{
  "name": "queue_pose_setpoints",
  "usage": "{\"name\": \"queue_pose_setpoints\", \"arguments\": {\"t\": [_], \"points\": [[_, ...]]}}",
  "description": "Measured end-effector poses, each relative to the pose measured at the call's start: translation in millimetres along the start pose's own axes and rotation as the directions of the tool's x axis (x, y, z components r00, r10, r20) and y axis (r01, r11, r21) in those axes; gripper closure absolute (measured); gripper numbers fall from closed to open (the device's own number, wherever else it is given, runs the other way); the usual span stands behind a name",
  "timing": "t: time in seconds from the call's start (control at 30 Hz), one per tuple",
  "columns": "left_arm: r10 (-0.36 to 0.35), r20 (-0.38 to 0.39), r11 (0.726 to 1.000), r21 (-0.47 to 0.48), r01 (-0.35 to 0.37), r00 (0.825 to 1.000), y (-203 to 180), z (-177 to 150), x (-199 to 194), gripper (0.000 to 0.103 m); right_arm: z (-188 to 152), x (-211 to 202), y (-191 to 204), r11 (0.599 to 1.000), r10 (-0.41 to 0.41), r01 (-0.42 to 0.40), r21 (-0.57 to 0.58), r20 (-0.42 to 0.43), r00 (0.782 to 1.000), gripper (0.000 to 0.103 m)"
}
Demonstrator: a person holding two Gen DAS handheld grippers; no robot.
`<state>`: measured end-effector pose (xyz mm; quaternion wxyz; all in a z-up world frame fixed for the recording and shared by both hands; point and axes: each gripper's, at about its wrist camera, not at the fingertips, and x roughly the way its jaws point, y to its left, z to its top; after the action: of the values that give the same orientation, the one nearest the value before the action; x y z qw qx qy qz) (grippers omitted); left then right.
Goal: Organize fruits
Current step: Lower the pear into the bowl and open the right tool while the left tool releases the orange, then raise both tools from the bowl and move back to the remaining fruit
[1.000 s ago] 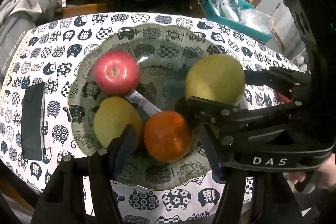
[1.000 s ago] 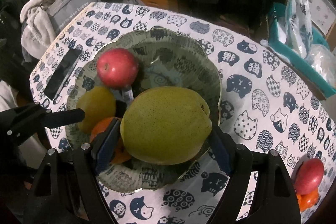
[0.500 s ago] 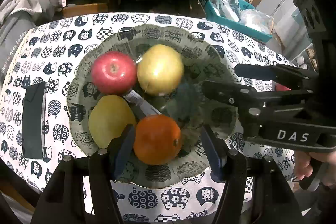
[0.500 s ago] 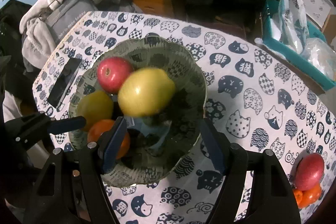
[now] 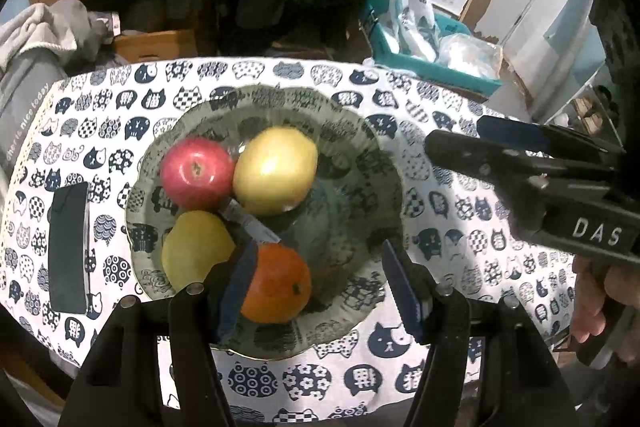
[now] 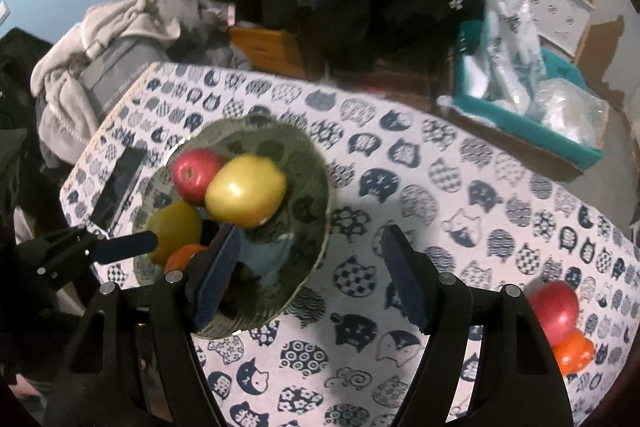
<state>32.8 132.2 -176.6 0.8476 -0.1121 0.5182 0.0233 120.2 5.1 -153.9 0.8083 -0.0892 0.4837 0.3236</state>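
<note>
A patterned bowl (image 5: 362, 131) (image 6: 318, 171) holds a red apple (image 5: 196, 173) (image 6: 194, 173), a large yellow fruit (image 5: 276, 171) (image 6: 246, 191) against it, a smaller yellow-green fruit (image 5: 194, 255) (image 6: 176, 227) and an orange (image 5: 278, 285) (image 6: 184, 257). My left gripper (image 5: 320, 287) (image 6: 132, 245) hangs open over the bowl's near side. Its left pad is beside the orange and its right pad is well apart. My right gripper (image 6: 312, 279) (image 5: 456, 137) is open and empty, above the tablecloth just right of the bowl.
A black phone (image 5: 68, 247) (image 6: 118, 195) lies left of the bowl. A white strip (image 5: 248, 223) lies among the fruit. A second red apple (image 6: 554, 307) and orange (image 6: 572, 347) sit at the table's right end. A teal crate (image 6: 520, 115) and piled clothes (image 6: 100, 39) stand beyond.
My right gripper let go of the large yellow fruit, which rolled against the red apple. That gripper then rose and drew back to the right. My left gripper lifted slightly.
</note>
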Motion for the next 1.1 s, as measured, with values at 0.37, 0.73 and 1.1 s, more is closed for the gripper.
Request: {"name": "queue_pose_setpoints", "arguments": {"t": [0.37, 0.73, 1.1], "points": [[-0.025, 0.087, 0.999, 0.040, 0.022, 0.996, -27, 11, -37, 0.030, 7, -65, -14, 0.998, -0.062, 0.057, 0.038, 0.136, 0.989, 0.024], [-0.053, 0.159, 0.991, 0.133, 0.031, 0.986, -69, 18, -70, 0.023, -2, -134, -32, 0.991, -0.116, 0.094, 0.100, 0.249, 0.961, 0.016], [-0.112, 0.191, 0.982, 0.172, 0.079, 0.975, -103, 27, -96, 0.017, -23, -179, -64, 0.974, -0.204, 0.163, 0.156, 0.301, 0.932, 0.015]]}}
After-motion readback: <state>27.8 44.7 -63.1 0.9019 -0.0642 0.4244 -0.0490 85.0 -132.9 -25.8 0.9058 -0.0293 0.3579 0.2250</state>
